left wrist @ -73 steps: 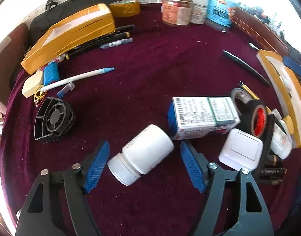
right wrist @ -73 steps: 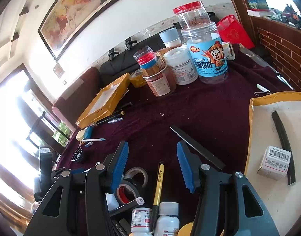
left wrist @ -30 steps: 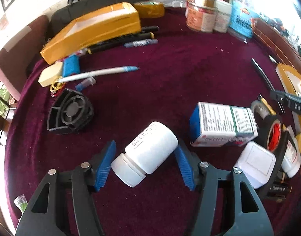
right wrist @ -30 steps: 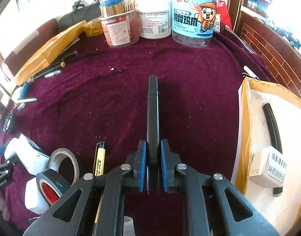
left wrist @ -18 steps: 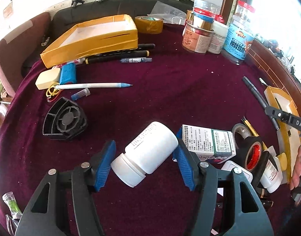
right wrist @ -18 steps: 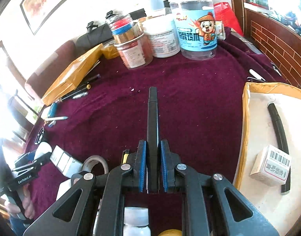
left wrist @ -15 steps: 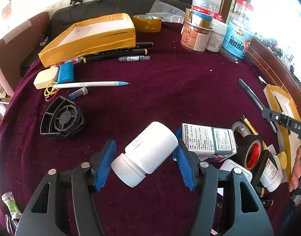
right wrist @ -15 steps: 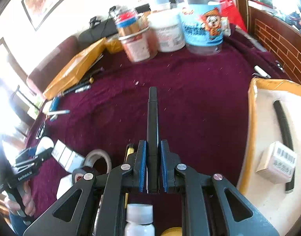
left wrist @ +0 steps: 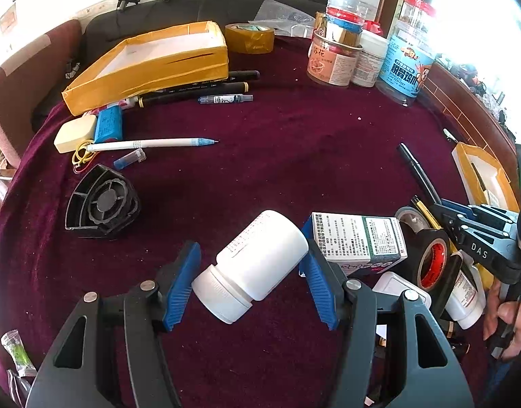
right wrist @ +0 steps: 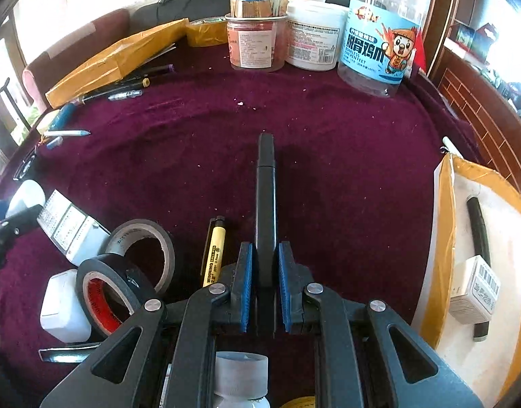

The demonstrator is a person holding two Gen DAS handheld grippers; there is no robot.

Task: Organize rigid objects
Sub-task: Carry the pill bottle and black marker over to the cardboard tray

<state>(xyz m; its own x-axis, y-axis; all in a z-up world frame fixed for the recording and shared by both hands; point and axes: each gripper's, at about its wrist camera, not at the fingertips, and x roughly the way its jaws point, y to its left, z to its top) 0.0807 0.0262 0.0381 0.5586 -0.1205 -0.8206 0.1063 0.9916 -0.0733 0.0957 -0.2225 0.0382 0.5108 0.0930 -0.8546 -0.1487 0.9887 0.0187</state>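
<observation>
Left wrist view shows the left gripper [left wrist: 248,273] clamped on a white bottle [left wrist: 253,265] that lies slanted between its blue pads, cap toward the camera, above the maroon worktop [left wrist: 277,142]; a printed box [left wrist: 357,241] sits just past its right finger. Right wrist view shows the right gripper [right wrist: 263,280] nearly closed, pinching a black pen [right wrist: 266,200] that points straight ahead, with a yellow marker [right wrist: 214,253] just to its left and a tray [right wrist: 444,238] to its right.
</observation>
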